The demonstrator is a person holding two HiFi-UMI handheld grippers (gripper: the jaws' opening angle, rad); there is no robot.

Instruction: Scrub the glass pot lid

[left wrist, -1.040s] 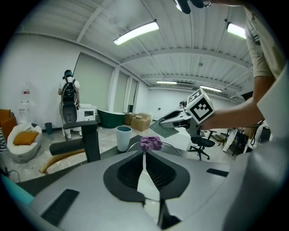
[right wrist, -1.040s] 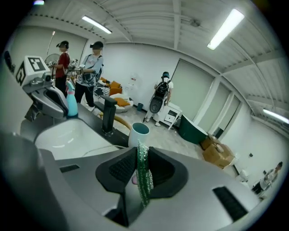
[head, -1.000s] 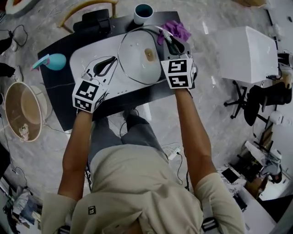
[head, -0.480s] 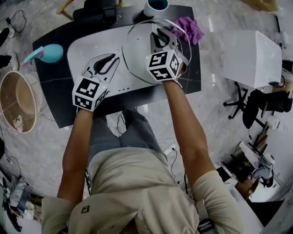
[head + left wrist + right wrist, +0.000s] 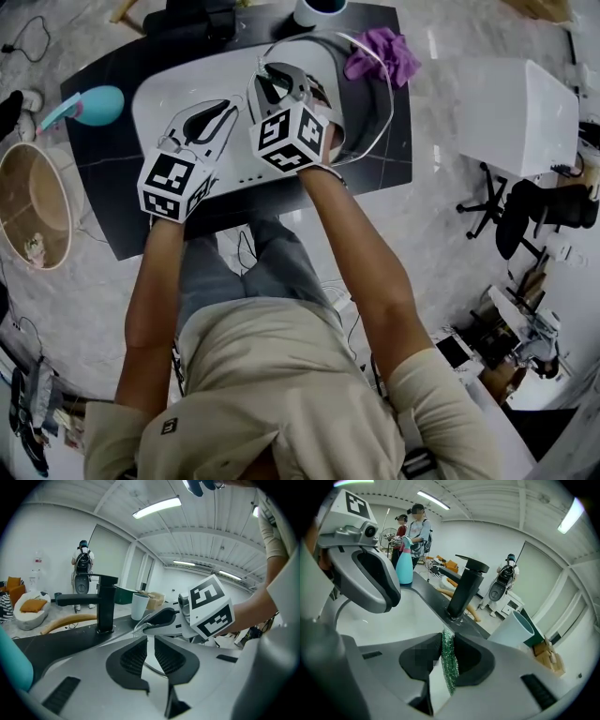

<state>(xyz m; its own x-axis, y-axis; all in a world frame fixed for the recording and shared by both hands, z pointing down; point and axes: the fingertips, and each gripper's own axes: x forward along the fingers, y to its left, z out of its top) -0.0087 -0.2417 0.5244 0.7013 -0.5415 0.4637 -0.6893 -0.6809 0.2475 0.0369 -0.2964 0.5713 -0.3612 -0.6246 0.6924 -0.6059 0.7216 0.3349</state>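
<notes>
Broadly, the dark counter (image 5: 98, 192) carries a white sink basin (image 5: 155, 108). The glass pot lid (image 5: 361, 94) lies in the basin's 3 o'clock half, partly under the right gripper (image 5: 272, 80). That gripper is clenched on a green scouring pad (image 5: 450, 667), held edge-on. Near the lid's 9 o'clock rim sits the left gripper (image 5: 228, 110), its jaws drawn to a thin slit with nothing seen between them. The scrubbing looks barely begun. Doing it well likely means laying the pad flat on the glass and working small circles from the middle outward. The left gripper should brace the rim so the lid cannot skate.
</notes>
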